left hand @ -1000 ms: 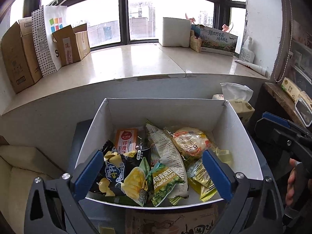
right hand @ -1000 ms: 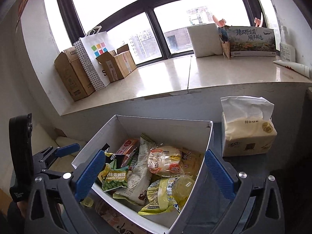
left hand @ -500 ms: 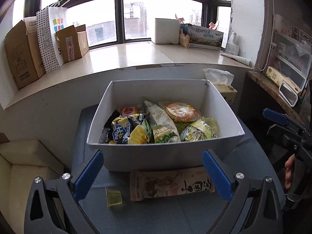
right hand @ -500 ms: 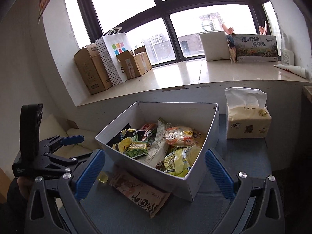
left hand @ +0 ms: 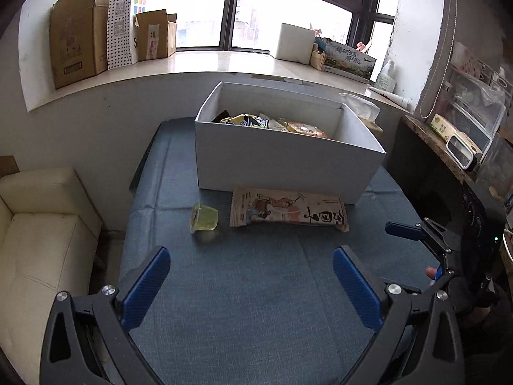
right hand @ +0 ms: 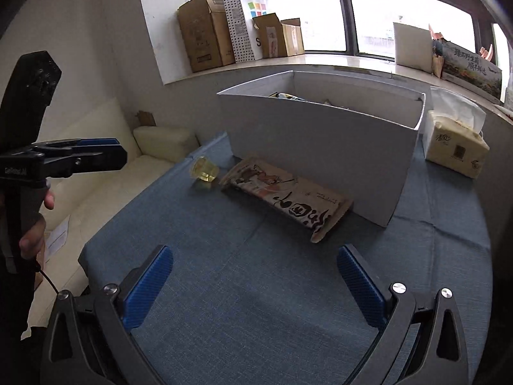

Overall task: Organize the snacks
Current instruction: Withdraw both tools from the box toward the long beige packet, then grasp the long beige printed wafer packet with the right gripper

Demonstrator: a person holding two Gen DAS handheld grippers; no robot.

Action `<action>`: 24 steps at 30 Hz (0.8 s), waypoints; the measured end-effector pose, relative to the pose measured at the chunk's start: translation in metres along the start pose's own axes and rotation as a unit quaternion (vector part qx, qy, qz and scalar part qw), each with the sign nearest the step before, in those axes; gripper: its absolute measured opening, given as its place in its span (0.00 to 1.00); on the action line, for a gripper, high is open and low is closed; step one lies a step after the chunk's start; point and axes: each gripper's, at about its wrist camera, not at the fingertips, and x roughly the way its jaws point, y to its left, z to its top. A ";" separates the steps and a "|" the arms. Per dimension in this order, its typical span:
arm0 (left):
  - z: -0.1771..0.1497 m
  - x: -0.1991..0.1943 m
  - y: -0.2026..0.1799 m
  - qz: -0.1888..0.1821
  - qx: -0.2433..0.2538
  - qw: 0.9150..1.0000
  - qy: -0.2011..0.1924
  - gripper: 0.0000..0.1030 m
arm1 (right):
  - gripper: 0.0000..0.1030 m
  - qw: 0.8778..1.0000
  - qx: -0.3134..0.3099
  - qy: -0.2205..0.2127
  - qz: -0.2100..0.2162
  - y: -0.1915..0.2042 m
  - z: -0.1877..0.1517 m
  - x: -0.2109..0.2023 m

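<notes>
A white box (left hand: 282, 166) (right hand: 320, 147) holding several snack packets (left hand: 272, 123) stands at the far side of the blue cloth table (left hand: 256, 288). In front of it lie a long beige snack packet (left hand: 288, 211) (right hand: 285, 199) and a small yellow jelly cup (left hand: 204, 218) (right hand: 204, 169). My left gripper (left hand: 250, 285) hovers open and empty over the near cloth, well short of both. My right gripper (right hand: 253, 285) is likewise open and empty. The left gripper (right hand: 83, 155) also shows at the left of the right wrist view, the right gripper (left hand: 416, 234) at the right of the left wrist view.
A tissue pack (right hand: 455, 144) sits right of the box. A cream sofa (left hand: 35, 231) borders the table's left edge. The window sill (left hand: 198, 64) carries cardboard boxes (left hand: 77, 32) and a paper bag. Shelves with containers (left hand: 465, 122) stand at right.
Both grippers have pulled back and down from above the box to the near side of the table. The beige packet and jelly cup, hidden a second ago, are in full view.
</notes>
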 end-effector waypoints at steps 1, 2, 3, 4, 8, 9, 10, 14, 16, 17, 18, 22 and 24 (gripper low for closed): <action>-0.003 -0.001 0.002 -0.003 -0.004 1.000 0.002 1.00 | 1.00 1.000 -0.009 0.002 0.002 0.003 0.002 0.004; -0.006 -0.002 0.003 -0.003 -0.006 1.000 0.002 1.00 | 1.00 1.000 -0.022 0.001 0.001 0.005 0.006 0.010; -0.007 -0.003 0.003 -0.002 -0.008 1.000 0.002 1.00 | 1.00 0.999 -0.038 0.002 -0.004 0.008 0.010 0.016; -0.008 -0.003 0.004 -0.003 -0.009 1.000 0.003 1.00 | 1.00 0.998 -0.056 0.008 -0.009 0.011 0.015 0.023; -0.012 -0.002 0.005 -0.007 -0.010 1.000 0.005 1.00 | 1.00 0.992 -0.123 0.029 -0.024 0.017 0.037 0.052; -0.012 -0.002 0.005 -0.004 -0.008 1.000 0.005 1.00 | 1.00 0.990 -0.134 0.035 -0.019 0.017 0.043 0.059; -0.012 -0.001 0.005 0.001 -0.007 1.000 0.005 1.00 | 1.00 0.988 -0.146 0.044 -0.016 0.017 0.049 0.066; -0.014 0.001 0.007 0.006 -0.008 1.000 0.002 1.00 | 1.00 0.979 -0.190 0.071 -0.032 0.017 0.067 0.094; -0.015 0.003 0.009 0.004 -0.012 1.000 0.004 1.00 | 1.00 0.975 -0.199 0.086 -0.037 0.015 0.072 0.105; -0.015 0.004 0.009 0.005 -0.012 1.000 0.006 1.00 | 1.00 0.974 -0.205 0.090 -0.038 0.016 0.074 0.108; -0.016 0.005 0.010 0.006 -0.012 1.000 0.006 1.00 | 1.00 0.972 -0.213 0.097 -0.029 0.017 0.075 0.112; -0.019 0.006 0.010 0.006 -0.013 1.000 0.007 1.00 | 1.00 0.962 -0.243 0.117 -0.040 0.022 0.071 0.126; -0.020 0.006 0.010 0.006 -0.013 1.000 0.008 1.00 | 1.00 0.963 -0.240 0.117 -0.037 0.023 0.071 0.130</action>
